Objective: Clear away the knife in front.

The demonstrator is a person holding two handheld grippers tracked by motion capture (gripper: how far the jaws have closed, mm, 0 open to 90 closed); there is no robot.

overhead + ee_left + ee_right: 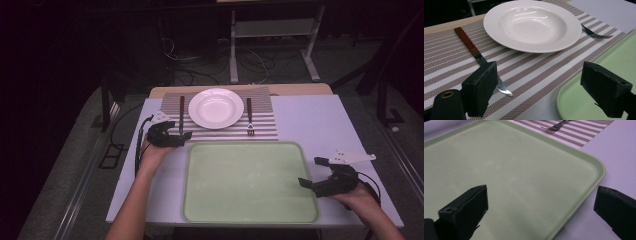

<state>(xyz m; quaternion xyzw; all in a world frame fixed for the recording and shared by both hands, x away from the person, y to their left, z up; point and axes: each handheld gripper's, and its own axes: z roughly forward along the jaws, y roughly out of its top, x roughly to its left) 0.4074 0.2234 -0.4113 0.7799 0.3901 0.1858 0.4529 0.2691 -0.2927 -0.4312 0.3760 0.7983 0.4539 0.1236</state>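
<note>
At the near left corner of the striped placemat (220, 131), the left gripper (176, 136) is hovering wide-jawed beside the knife (477, 56), seemingly lining up a grasp, while the right gripper (316, 172) is waiting wide-jawed over the green tray's (250, 220) right rim.

Glossy ceramic-looking plate (531, 25) – wood-handled knife (477, 56), woven mat (536, 72).

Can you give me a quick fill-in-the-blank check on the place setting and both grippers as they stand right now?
1. The knife lies on the striped placemat to the ____ of the white plate in the high view.
2. The fork lies with its tines pointing toward the green ____.
3. The left gripper has its jaws ____ near the knife's tip.
4. The right gripper hovers at the tray's ____ edge in the high view.

Missing words: left; tray; open; right
</note>
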